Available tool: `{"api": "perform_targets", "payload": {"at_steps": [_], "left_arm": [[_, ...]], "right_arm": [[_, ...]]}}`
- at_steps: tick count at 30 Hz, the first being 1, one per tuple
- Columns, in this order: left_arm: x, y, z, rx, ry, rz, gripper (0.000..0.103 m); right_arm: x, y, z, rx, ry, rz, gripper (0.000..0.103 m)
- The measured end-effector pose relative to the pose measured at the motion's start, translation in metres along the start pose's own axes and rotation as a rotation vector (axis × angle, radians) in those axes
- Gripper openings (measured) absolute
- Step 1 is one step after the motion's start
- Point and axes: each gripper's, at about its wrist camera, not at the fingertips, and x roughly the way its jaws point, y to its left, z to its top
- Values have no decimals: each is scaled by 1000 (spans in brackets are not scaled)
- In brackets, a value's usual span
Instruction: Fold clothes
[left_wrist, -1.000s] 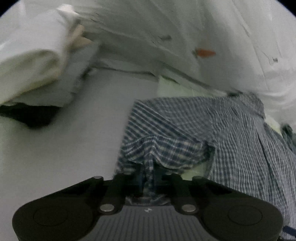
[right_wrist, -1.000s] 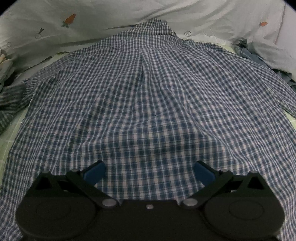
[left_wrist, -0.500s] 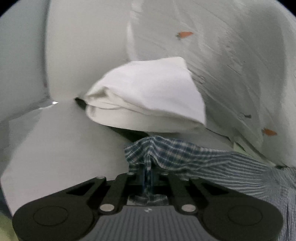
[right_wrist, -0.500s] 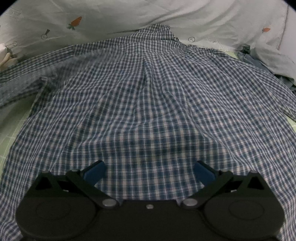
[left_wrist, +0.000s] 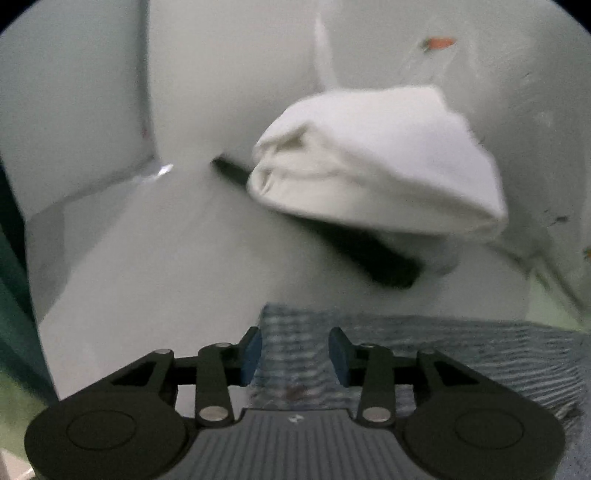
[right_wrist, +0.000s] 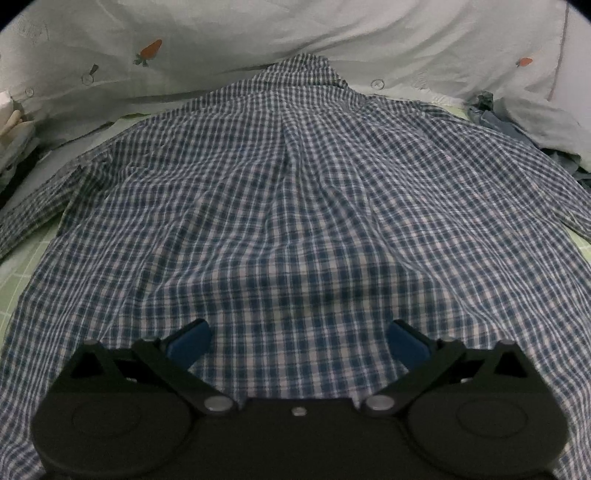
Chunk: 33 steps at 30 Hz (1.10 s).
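Observation:
A blue and white checked shirt (right_wrist: 295, 206) lies spread back-up on the bed, collar at the far end, filling the right wrist view. My right gripper (right_wrist: 297, 339) hovers open over its lower back, nothing between the blue pads. In the left wrist view the shirt's left sleeve (left_wrist: 424, 354) lies stretched out to the right, its cuff end under my left gripper (left_wrist: 295, 356). The left jaws are opening: the cloth lies between the blue pads (left_wrist: 251, 354), which stand apart from it.
A folded white garment (left_wrist: 376, 162) rests on a dark one (left_wrist: 369, 258) just beyond the sleeve end. A pale quilt with carrot prints (right_wrist: 147, 51) is bunched along the far side. Crumpled blue-grey clothes (right_wrist: 495, 118) lie at far right. The green checked sheet (right_wrist: 22, 273) shows at left.
My left gripper carried the cuff outward, drawing the sleeve straight toward the folded white garment, then its jaws came apart and released the cloth. The right gripper stayed still and open.

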Motion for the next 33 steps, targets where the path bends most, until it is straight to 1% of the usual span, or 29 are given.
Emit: {"api": "perform_targets", "payload": {"at_steps": [1,2,3,8,10,11,14,16,17,18,20,21,23,24,27,31,33], "left_arm": [[6,2,-2,2,18,9,50],[12,4,-5,6,32,17,57],[18,4,-7,15,48,24,61],[34,-2,-16,69,83,23,61],[40,-4,-17,72,96,19,64],[42,-5,-18,72,102,15,69],[47,-9,-19,91,98,18,71],[48,-11,-21,105,90,15,70],[48,-12,-22,112,83,10,66],[47,-13,-22,119,76,5,54],[46,-14,-23,135,61,-1,41],[45,-15,-22,140,55,-5,28],[40,-17,-19,141,38,11,3],[39,-18,-17,136,34,11,3],[28,-20,-10,104,17,-21,3],[3,-34,-9,152,-42,-65,2],[-12,-45,-13,170,-61,-99,2]], "right_arm": [[0,0,-1,1,-5,-1,103],[0,0,-1,3,-9,-1,103],[0,0,-2,4,-13,-2,103],[-1,1,-2,10,-19,-9,103],[-1,1,-2,12,-17,-10,103],[-1,1,-2,13,-15,-11,103],[-2,2,-3,15,-14,-14,103],[-4,3,-4,16,-13,-15,103],[-4,4,-5,16,-12,-15,103],[-5,4,-6,13,-10,-13,103],[-7,6,-8,7,-7,-10,103],[-8,7,-9,3,-6,-6,103],[-11,7,-12,-3,-2,-6,103],[-13,8,-13,-7,1,-2,103],[-17,9,-17,-27,11,15,103],[-23,9,-22,-62,19,45,103],[-25,7,-23,-87,31,67,103]]}}
